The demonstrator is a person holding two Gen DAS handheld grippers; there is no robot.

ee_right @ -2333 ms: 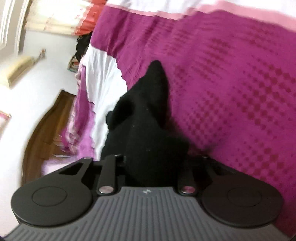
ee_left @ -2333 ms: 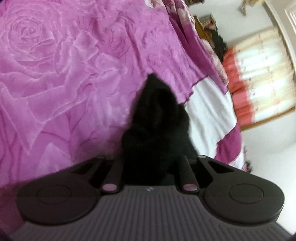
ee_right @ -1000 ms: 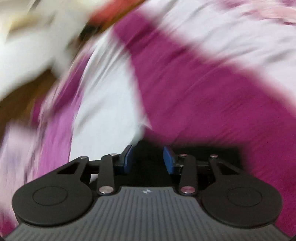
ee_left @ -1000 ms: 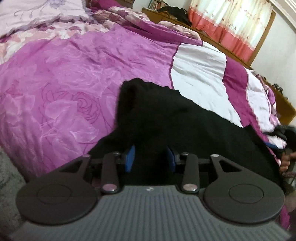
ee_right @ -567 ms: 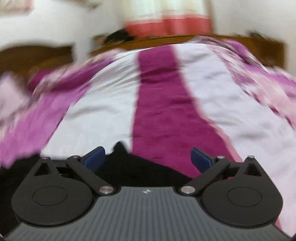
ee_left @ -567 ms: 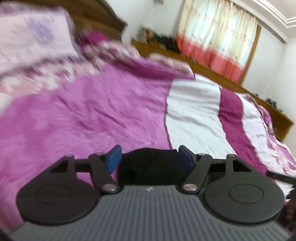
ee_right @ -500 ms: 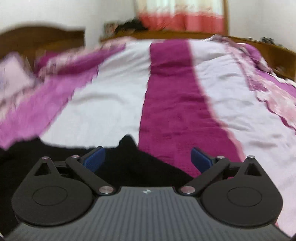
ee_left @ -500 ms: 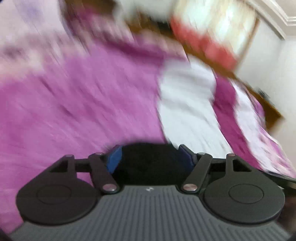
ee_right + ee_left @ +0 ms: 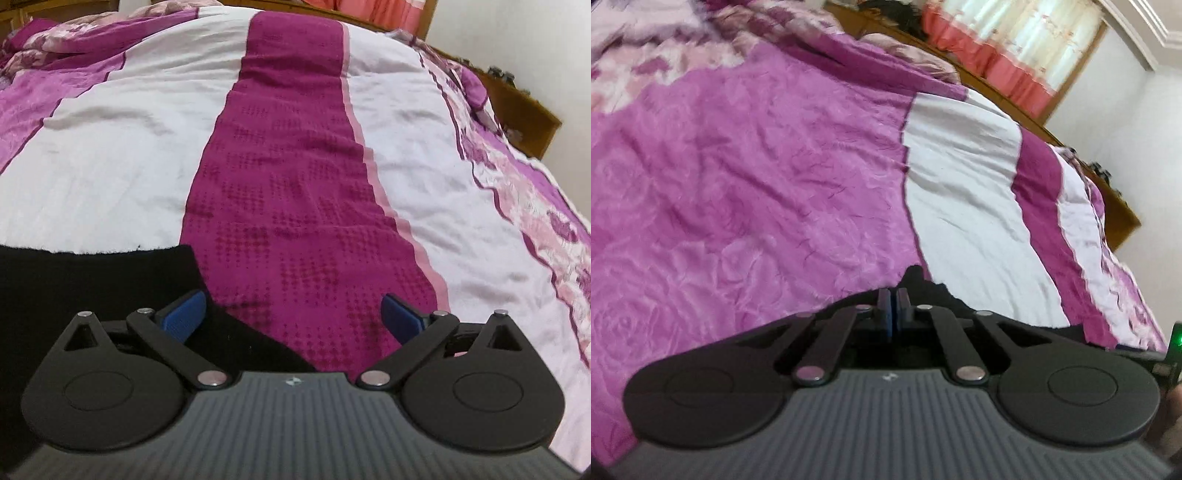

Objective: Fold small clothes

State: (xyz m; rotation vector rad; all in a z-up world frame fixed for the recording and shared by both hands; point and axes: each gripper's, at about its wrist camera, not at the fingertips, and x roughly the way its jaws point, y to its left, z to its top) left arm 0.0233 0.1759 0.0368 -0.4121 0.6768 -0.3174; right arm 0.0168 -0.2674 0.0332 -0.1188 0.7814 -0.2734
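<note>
My left gripper [image 9: 893, 310] has just snapped together; the pads meet with a peak of the black garment [image 9: 92, 291] poking up just beyond them, though I cannot tell whether cloth is pinched. My right gripper [image 9: 291, 314] stands wide apart, nothing between its pads; the garment's corner lies just under its left pad. I judge the next fold needs that corner pinched squarely and lifted evenly. Ahead lies only the striped bedspread [image 9: 295, 166], with the wooden bed frame [image 9: 524, 110] well beyond; nothing blocks.

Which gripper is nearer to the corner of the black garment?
Right. The right gripper, open, hangs just past the black garment corner beside its left finger. The left gripper, shut, shows only a dark peak beyond.
</note>
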